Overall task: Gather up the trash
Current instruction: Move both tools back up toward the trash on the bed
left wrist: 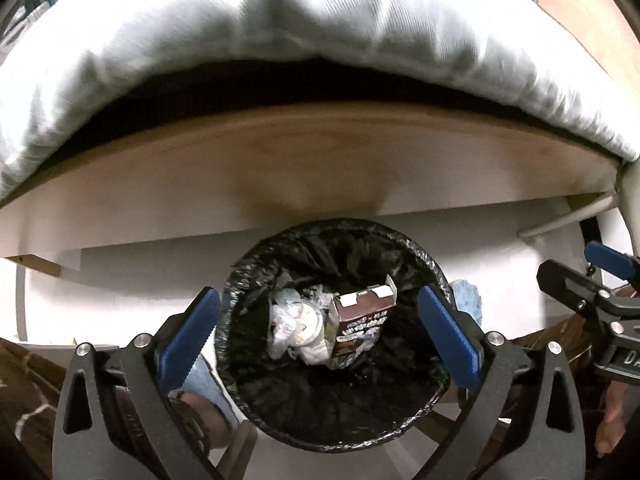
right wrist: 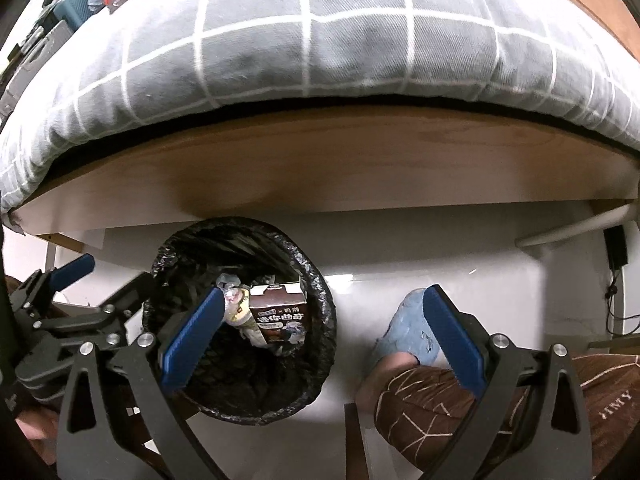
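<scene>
While the left gripper (left wrist: pixel 320 336) gapes wide and empty above it, a brown cardboard carton (left wrist: pixel 362 326) lies among crumpled wrappers inside the round, black-lined bin (left wrist: pixel 256 396) — right gripper (right wrist: pixel 324 336) likewise spread.

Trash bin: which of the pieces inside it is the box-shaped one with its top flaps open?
The brown chocolate carton, standing on the right side of the pile in the black-lined trash bin. The white crumpled wrappers and cup beside it are rounded and shapeless.
</scene>
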Demonstrator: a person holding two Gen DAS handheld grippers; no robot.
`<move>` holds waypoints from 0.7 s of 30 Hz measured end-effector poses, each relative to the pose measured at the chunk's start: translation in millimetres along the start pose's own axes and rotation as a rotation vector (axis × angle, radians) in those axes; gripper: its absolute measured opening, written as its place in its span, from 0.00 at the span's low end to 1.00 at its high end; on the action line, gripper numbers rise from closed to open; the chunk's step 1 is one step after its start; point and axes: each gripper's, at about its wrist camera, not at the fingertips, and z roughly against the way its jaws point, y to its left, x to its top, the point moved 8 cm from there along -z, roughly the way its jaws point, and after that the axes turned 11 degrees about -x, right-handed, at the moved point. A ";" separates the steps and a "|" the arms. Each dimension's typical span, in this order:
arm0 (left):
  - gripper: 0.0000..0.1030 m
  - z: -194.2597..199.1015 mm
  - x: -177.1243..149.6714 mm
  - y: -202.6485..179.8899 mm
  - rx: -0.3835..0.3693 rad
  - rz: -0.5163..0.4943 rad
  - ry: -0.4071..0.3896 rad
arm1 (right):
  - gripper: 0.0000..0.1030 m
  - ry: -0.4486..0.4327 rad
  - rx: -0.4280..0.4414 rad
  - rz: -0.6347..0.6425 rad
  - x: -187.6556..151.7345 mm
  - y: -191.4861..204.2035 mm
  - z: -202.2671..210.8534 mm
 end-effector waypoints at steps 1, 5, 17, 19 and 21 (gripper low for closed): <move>0.94 4.5 1.2 0.9 0.003 -0.001 -0.007 | 0.93 -0.007 -0.001 0.001 0.8 0.9 3.7; 0.94 22.5 5.9 5.5 -0.003 0.012 -0.017 | 0.93 -0.038 -0.005 0.004 5.4 2.7 20.6; 0.94 83.3 22.6 11.9 -0.004 0.015 -0.109 | 0.93 -0.155 -0.020 0.069 27.5 12.3 81.3; 0.94 91.1 26.7 14.5 -0.009 0.017 -0.124 | 0.93 -0.169 -0.017 0.073 32.3 13.4 92.2; 0.94 98.6 30.9 18.0 -0.004 0.022 -0.133 | 0.93 -0.184 -0.011 0.069 36.7 15.0 101.4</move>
